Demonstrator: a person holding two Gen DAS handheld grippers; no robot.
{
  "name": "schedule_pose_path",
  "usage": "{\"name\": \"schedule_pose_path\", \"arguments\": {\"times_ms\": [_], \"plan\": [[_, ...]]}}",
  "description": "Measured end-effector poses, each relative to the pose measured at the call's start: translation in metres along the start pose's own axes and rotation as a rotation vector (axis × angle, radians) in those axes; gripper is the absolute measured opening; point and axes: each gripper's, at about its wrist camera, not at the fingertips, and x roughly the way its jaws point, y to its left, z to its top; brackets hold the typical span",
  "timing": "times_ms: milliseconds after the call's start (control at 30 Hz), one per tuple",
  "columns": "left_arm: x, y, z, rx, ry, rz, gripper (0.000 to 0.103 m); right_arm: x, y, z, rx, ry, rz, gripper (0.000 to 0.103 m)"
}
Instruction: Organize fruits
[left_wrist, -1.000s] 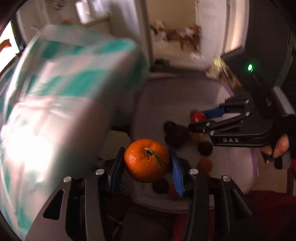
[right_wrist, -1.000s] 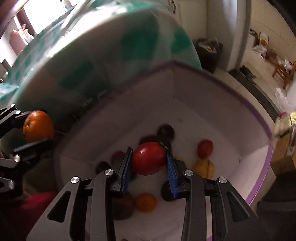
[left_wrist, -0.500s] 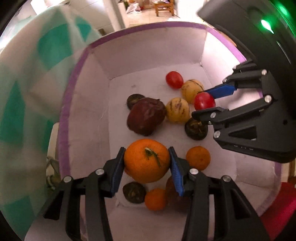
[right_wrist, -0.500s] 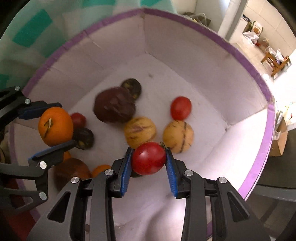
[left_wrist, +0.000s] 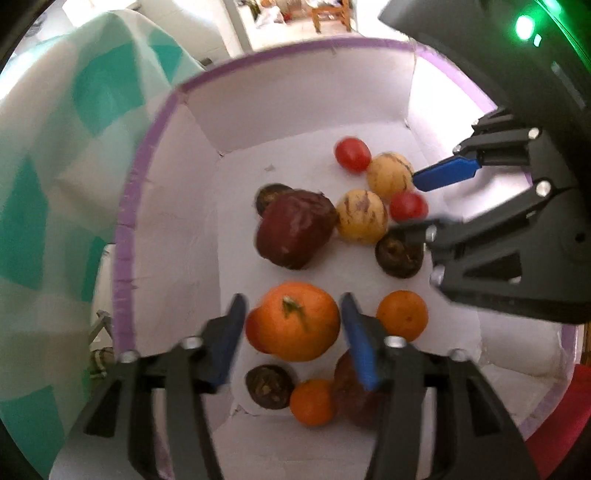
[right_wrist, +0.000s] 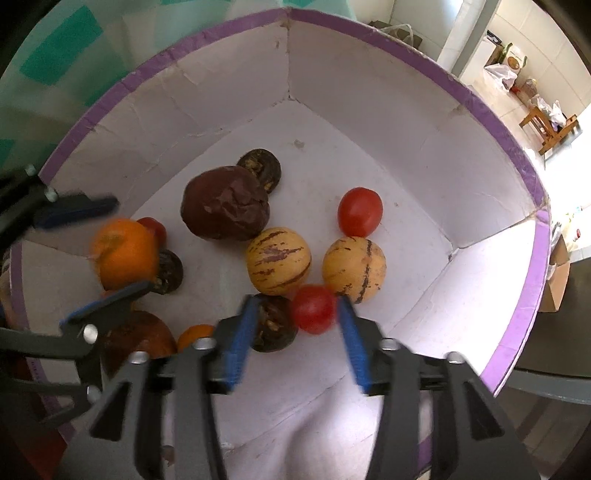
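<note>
Both units point steeply down into the white box with the purple rim (right_wrist: 495, 122), which serves as the collection container for the fruit.

Left hand-held gripper (left_wrist: 291, 332): its jaws are opening. The large orange (left_wrist: 295, 321) sits between the blue pads with a visible gap on each side, so the grip is released and the fruit is no longer clamped. It lies near the box's near-left wall, over a small dark fruit (left_wrist: 269, 386) and a small tangerine (left_wrist: 312, 402).

Right hand-held gripper (right_wrist: 295, 321): its jaws are also opening. The cherry tomato (right_wrist: 314, 308) lies between the pads — close to the right one, well clear of the left — and appears freed. It rests against a striped yellow pepino (right_wrist: 354, 267) and a dark round fruit (right_wrist: 273, 323) near the middle of the floor.

Already in the box: a second pepino (right_wrist: 279, 260), another tomato (right_wrist: 360, 216) toward the far-right wall, and a large wrinkled maroon fruit (right_wrist: 225, 206).

The low, downward pose appears chosen so each fruit drops a short way onto the floor and does not bounce or roll hard. Judged status: both fruits delivered; retraction of both units is the likely next step.
</note>
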Motion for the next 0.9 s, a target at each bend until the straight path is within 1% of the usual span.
{"name": "schedule_pose_path", "arguments": {"times_ms": [33,67,133,167,200,233,267,300,367,433,900], "plan": [[-0.006,0.003,0.000,-0.011,-0.021,0.014,0.069,-0.002,0.002,0.001,-0.008,-0.008,-0.004,0.062],[-0.011,0.004,0.000,-0.020,-0.032,0.012,0.074,-0.005,0.003,0.002,-0.014,-0.015,-0.009,0.067],[-0.020,0.010,0.000,-0.046,-0.051,0.003,0.077,-0.010,0.006,0.004,-0.024,-0.030,-0.014,0.071],[-0.023,0.012,-0.001,-0.058,-0.055,0.013,0.084,-0.012,0.007,0.005,-0.026,-0.036,-0.015,0.074],[-0.026,0.013,-0.001,-0.064,-0.054,0.036,0.092,-0.013,0.007,0.005,-0.026,-0.042,-0.017,0.077],[-0.027,0.015,-0.002,-0.068,-0.047,0.079,0.094,-0.016,0.008,0.006,-0.025,-0.052,-0.022,0.080],[-0.028,0.015,-0.003,-0.071,-0.045,0.100,0.095,-0.018,0.008,0.007,-0.023,-0.058,-0.025,0.081],[-0.028,0.017,-0.005,-0.077,-0.045,0.094,0.095,-0.020,0.008,0.008,-0.020,-0.063,-0.029,0.082],[-0.029,0.021,-0.007,-0.103,-0.039,0.039,0.095,-0.020,0.008,0.009,-0.014,-0.074,-0.033,0.083],[-0.029,0.024,-0.008,-0.110,-0.032,0.015,0.095,-0.024,0.009,0.009,-0.006,-0.083,-0.034,0.084],[-0.034,0.022,-0.010,-0.104,-0.018,-0.008,0.095,-0.020,0.006,0.014,-0.002,-0.089,-0.033,0.085]]}}
